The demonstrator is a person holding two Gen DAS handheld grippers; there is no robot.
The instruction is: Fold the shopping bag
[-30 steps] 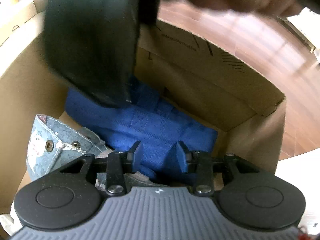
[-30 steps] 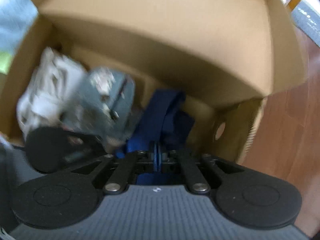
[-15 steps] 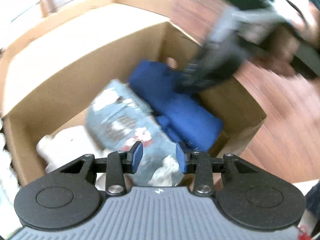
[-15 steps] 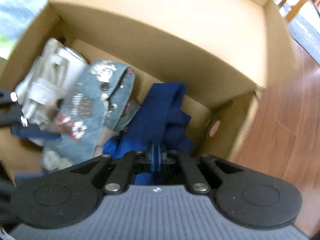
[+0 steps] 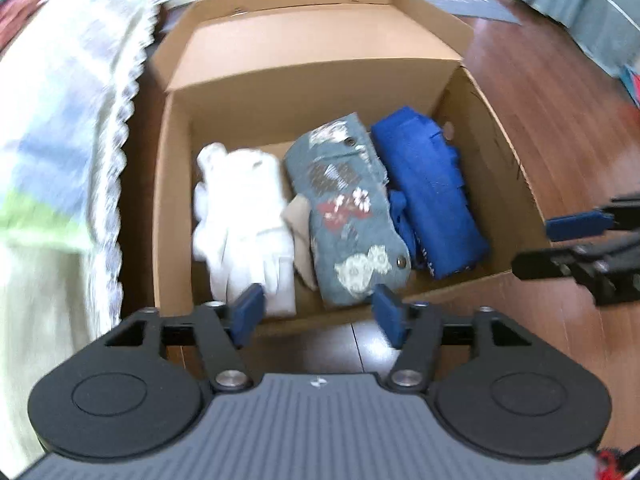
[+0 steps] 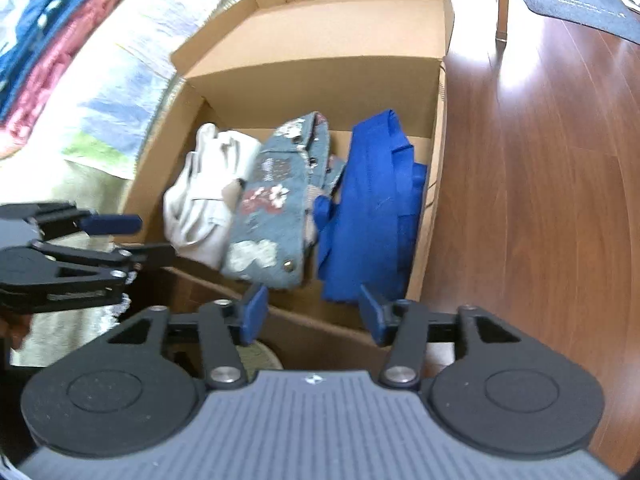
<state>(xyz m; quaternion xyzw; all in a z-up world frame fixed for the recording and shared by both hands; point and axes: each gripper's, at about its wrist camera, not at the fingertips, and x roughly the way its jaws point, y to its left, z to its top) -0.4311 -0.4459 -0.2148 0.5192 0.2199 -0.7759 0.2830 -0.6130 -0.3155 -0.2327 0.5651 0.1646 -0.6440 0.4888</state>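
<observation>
Both hand-held grippers lifted above cardboard box (image 5: 492, 148), wood floor (image 6: 540, 200).

The blue shopping bag (image 5: 432, 196) lies folded into a long bundle at the right side of the open cardboard box (image 5: 320, 84), against its right wall. Its left edge touches the flowered denim bag (image 5: 348, 208), and a loose strap bunches there.

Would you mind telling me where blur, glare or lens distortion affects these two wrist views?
Left wrist: tablecloth is motion-smeared, white bag is blown out, box walls bow from the fisheye. Right wrist: sharper in the middle, window glare on the floor, soft edges; blue bag reads clearly.
</observation>
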